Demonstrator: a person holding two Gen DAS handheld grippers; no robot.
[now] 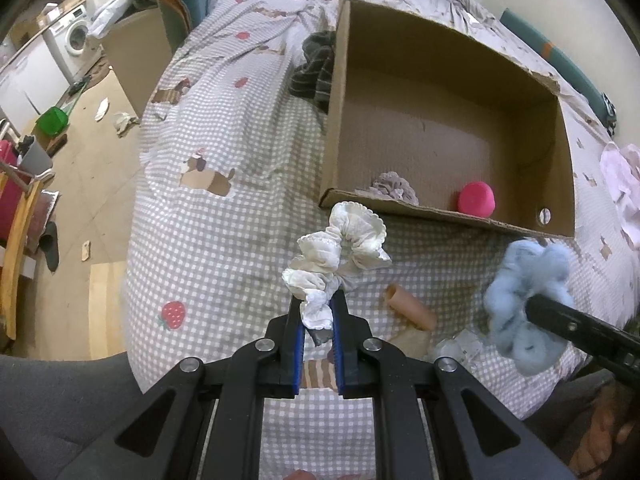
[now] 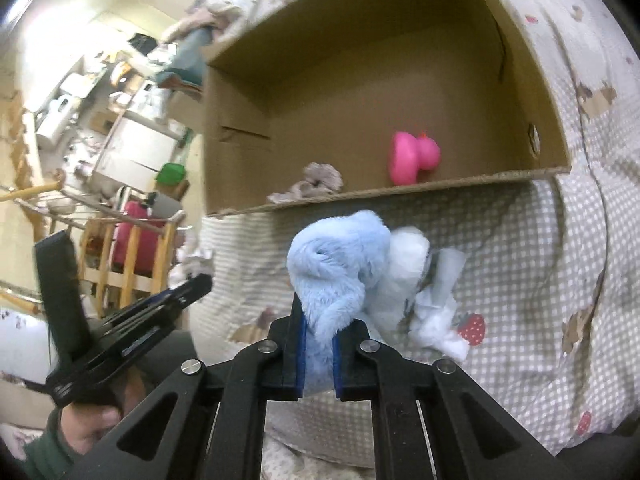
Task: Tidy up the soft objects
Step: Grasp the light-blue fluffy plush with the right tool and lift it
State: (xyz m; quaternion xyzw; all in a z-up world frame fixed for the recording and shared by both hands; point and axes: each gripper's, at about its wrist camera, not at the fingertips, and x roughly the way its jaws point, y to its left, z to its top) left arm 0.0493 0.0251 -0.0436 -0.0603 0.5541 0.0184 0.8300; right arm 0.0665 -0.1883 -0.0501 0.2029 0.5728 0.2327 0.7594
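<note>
Nearest the left wrist camera, the left tongs (image 1: 318, 312) are closed narrow on one end of a white scrunchie (image 1: 340, 248), whose ruffled loop stands up and forward from the tips, toward the box. The right tongs (image 2: 319, 332) are likewise pinched narrow on a fluffy blue scrunchie (image 2: 340, 264), most of it bulging up and to the right of the blue pads (image 2: 337, 356). Both are lifted above the checked bed cover (image 1: 224, 224).

Just beyond, the open cardboard box (image 1: 440, 212) lies straight ahead of both tongs, its near wall running left to right across their line. Each load has to clear that wall. Inside, close behind it, sit a grey scrunchie (image 1: 394, 188) and a pink toy (image 1: 476, 198). Neither arm looks clearly nearer.
</note>
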